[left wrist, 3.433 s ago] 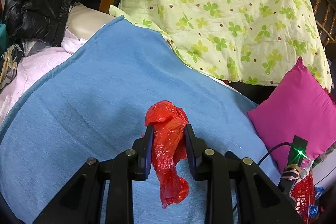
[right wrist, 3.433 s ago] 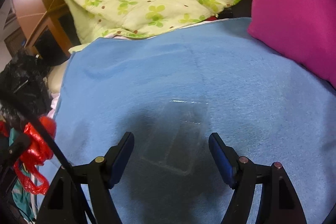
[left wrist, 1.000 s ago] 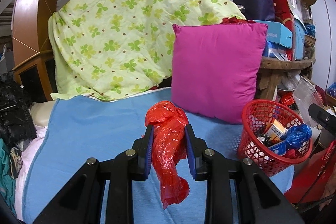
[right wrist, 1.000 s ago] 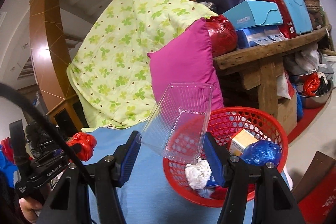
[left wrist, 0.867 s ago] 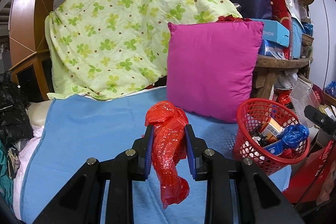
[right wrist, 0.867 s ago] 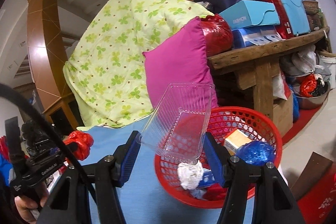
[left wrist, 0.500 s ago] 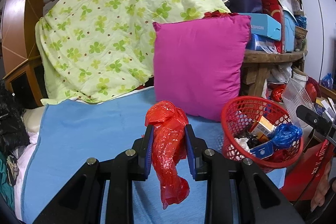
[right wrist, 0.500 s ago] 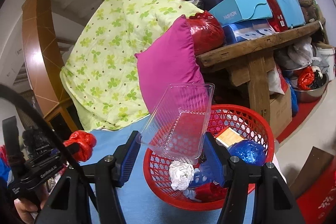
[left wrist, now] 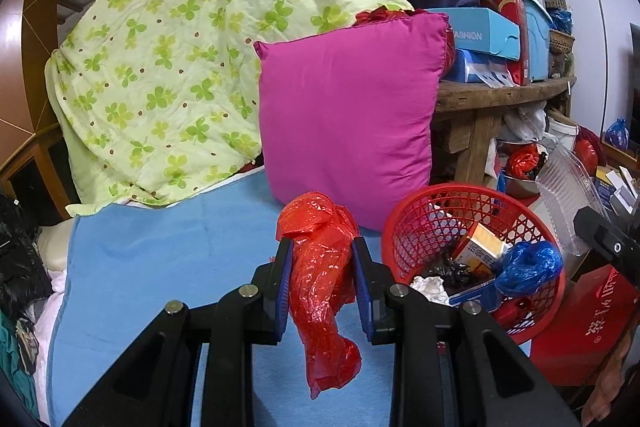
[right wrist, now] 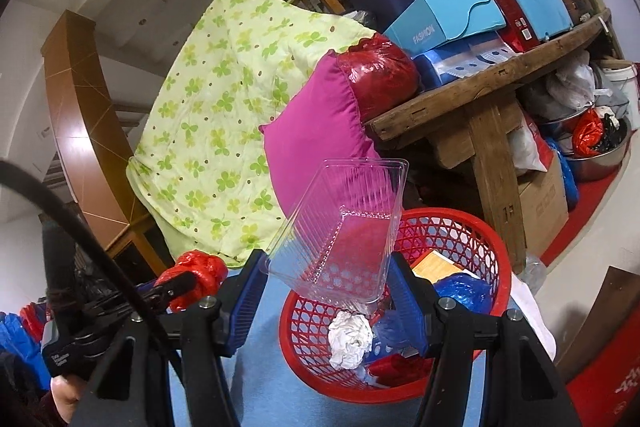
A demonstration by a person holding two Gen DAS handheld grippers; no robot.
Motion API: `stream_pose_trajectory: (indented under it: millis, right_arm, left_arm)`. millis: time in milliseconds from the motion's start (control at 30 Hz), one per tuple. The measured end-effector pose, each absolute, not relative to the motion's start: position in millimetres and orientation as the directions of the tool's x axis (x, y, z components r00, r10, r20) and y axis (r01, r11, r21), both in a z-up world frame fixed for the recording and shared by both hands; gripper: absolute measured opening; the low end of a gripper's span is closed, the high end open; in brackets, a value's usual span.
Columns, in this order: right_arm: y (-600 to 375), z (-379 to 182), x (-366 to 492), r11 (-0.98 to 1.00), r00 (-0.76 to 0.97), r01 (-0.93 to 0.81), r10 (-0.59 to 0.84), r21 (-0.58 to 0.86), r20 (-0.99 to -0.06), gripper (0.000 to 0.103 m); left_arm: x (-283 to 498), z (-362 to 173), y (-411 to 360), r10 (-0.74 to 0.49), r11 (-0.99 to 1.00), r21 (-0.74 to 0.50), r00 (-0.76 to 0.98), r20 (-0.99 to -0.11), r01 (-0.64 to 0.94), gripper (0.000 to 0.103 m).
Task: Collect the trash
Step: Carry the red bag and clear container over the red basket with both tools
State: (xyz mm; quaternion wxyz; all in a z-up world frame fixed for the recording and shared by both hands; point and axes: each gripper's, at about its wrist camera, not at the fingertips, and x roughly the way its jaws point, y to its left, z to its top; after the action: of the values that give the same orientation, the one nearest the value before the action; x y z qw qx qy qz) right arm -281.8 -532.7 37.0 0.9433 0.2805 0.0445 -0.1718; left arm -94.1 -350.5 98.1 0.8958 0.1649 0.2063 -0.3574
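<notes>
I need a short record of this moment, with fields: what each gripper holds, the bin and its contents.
left gripper: shut on crumpled red plastic bag
right gripper: shut on clear ribbed plastic tray, tilted above the basket
bin: round red mesh basket on blue cloth
contents: white paper wad, blue bag, yellow carton

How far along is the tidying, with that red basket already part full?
Done: the red basket already holds a crumpled white paper, a blue bag and a small box. In hand: the left gripper clamps a red plastic bag; the right gripper clamps a clear plastic tray above the basket. Left: dropping both in.
</notes>
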Motion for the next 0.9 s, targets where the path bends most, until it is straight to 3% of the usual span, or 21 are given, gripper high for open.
stream_pose_trajectory:
  millis: [900]
  right_arm:
    - [-554,27,-292,0.748,0.938,0.345,-0.287,0.567,-0.193,0.064]
  left_arm:
    - [-112,108,-399,-0.595,0.64,0.16,0.617,-0.515,0.752,0.03]
